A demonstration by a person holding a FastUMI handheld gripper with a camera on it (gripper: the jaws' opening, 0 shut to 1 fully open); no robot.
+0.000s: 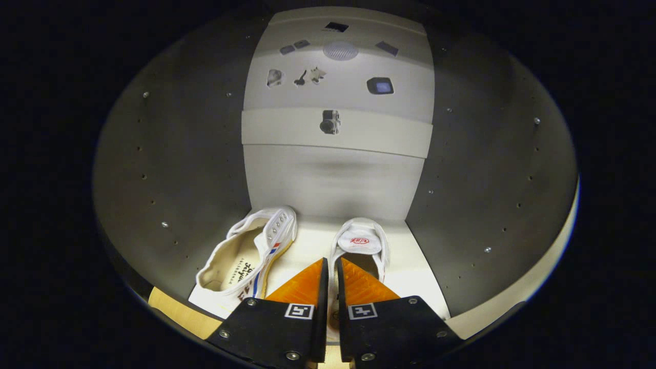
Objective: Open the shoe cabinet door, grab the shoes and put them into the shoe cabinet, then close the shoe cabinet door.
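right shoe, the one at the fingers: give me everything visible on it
The right shoe is a white canvas-looking sneaker with a red mark on its insole. It stands upright on the cabinet floor, apart from the left shoe. The gripper has its fingers nearly closed, a wall of the shoe seemingly pinched between them; the near part is hidden.

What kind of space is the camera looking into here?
Most likely the inside of a shoe cabinet: grey side walls with rows of small holes, a pale back panel, and two white shoes, one lying on its side, the other gripped by the fingers.
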